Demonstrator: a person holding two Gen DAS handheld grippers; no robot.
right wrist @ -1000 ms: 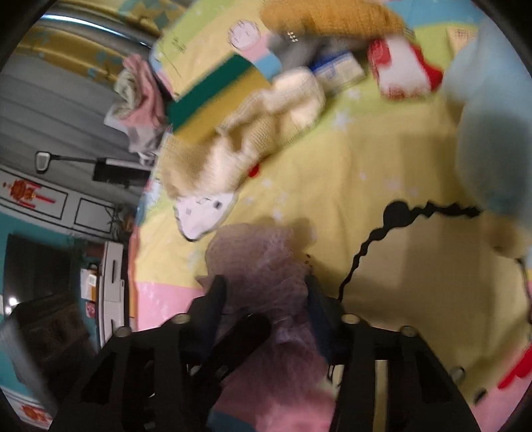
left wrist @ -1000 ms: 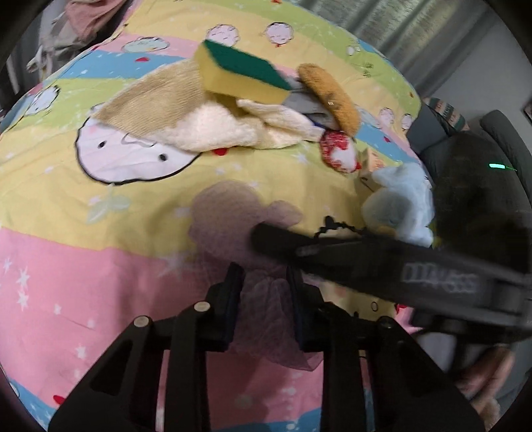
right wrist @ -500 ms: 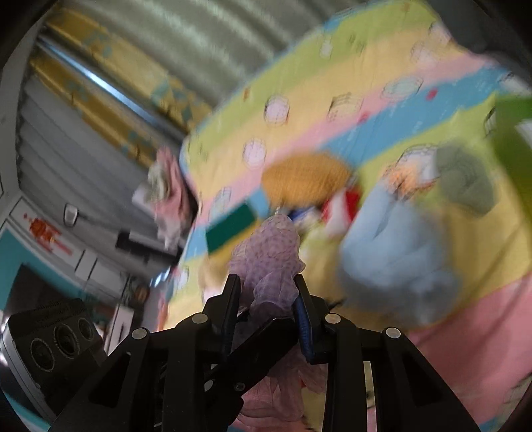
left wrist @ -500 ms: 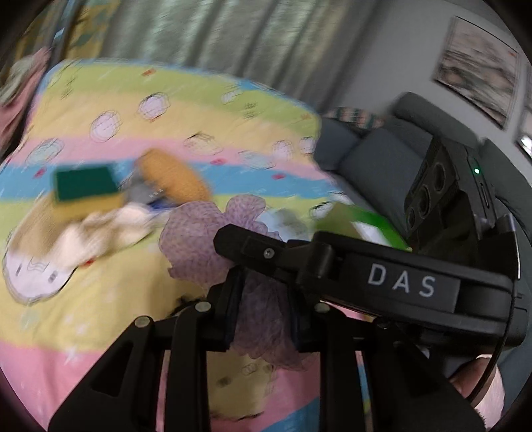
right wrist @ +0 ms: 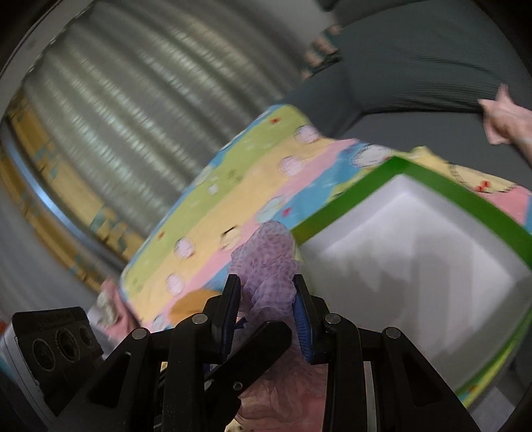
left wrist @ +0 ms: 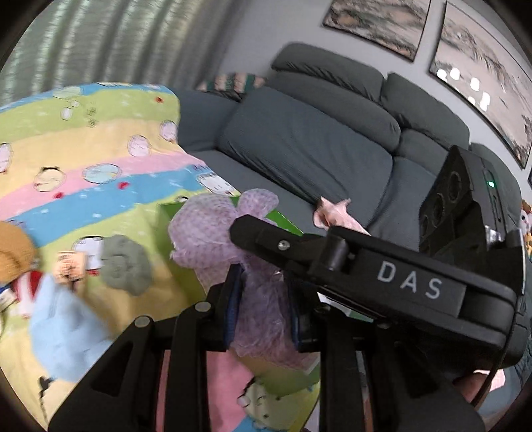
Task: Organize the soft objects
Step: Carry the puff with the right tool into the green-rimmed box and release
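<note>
Hanging in the air between both claws, the crumpled lilac mesh cloth with small purple dots (left wrist: 212, 229) is pinched from two sides at once: the left gripper (left wrist: 264, 307) has its jaws drawn nearly together with the gathered fabric squeezed between the blue pads, and the right gripper (right wrist: 266, 307) clamps another fold of the same cloth (right wrist: 266, 259) in the same narrow way. In the left wrist view the right gripper's black body, lettered DAS, crosses just in front of the cloth from the right. In the right wrist view the cloth sits just left of the near corner of the square green-rimmed bin with a white inside (right wrist: 465, 196), above the striped pastel cartoon-print blanket (right wrist: 232, 166) that the bin stands on. Left of the cloth in the left wrist view, all blurred, a grey-green round soft piece (left wrist: 124, 269) lies on the blanket (left wrist: 83, 133), with a pale blue plush thing (left wrist: 63, 335) below it and a red and white item (left wrist: 28, 285) and an orange-brown woven piece (left wrist: 13, 252) at the frame's left edge. Beyond the cloth stands a dark grey cushioned sofa (left wrist: 316, 139) with a pink rag (left wrist: 335, 212) on its seat. Framed landscape pictures (left wrist: 375, 20) hang on the wall above the sofa, and pleated grey curtains (right wrist: 149, 99) hang behind the blanket.
</note>
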